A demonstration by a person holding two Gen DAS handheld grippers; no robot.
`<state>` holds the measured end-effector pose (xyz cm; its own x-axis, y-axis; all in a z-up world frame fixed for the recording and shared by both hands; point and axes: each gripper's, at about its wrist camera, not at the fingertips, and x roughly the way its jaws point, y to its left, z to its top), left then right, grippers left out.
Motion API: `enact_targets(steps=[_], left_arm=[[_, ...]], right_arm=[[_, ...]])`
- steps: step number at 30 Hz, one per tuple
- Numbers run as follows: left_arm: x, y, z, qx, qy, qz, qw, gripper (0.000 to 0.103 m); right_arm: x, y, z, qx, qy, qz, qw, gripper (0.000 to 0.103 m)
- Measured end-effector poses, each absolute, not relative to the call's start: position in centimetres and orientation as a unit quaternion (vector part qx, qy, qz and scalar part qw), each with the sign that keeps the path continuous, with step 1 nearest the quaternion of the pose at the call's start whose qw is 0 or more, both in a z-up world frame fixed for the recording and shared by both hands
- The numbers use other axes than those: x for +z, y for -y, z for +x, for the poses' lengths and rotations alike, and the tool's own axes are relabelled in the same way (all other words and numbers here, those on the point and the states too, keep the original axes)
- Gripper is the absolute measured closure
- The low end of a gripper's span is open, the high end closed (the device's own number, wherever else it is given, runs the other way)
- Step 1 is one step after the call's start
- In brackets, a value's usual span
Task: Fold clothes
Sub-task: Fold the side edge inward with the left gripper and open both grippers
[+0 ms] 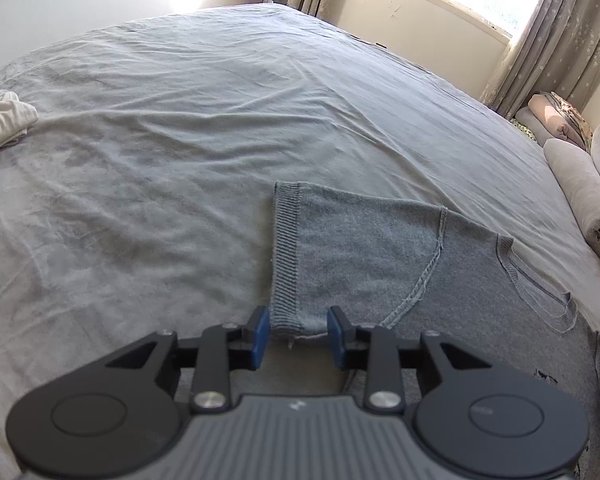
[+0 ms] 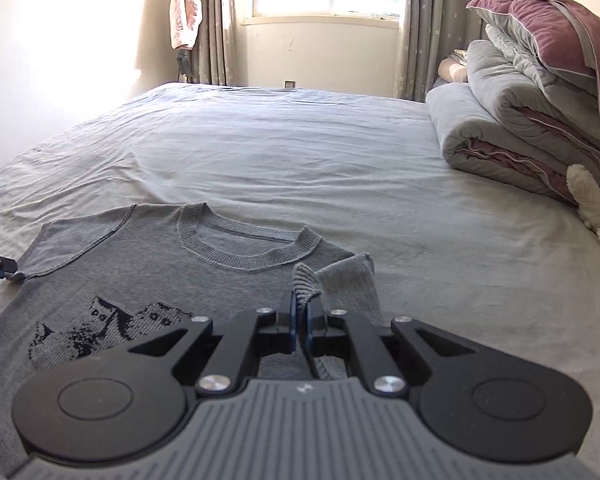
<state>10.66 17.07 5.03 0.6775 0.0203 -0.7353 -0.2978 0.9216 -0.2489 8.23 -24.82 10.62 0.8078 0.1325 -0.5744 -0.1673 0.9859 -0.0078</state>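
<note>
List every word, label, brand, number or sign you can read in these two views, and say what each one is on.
No readable text in either view.
Left gripper: a small pale mark on its grey body, too small to read.
Right gripper: the same kind of mark, unreadable.
Grey sweater: a dark knitted picture on the front, no letters.

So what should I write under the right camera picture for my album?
Right gripper pinching the ribbed cuff of a grey sweater spread on the bed.
</note>
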Motion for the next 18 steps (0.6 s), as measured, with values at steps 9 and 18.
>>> enact_targets(steps=[9,18], left_arm=[[5.2,-16.9,10.5,0.082,-0.391,-0.184,0.898,0.071],[5.4,-16.6,10.4,0.074,-0.390,-0.185,0.899,0.068]], right_arm=[[8.5,23.3,8.7,0.106,-0.332,0.005,0.937,0.097],[8.4,27.4,9.3,0.151,-0.339,0.136,0.919,0.085]])
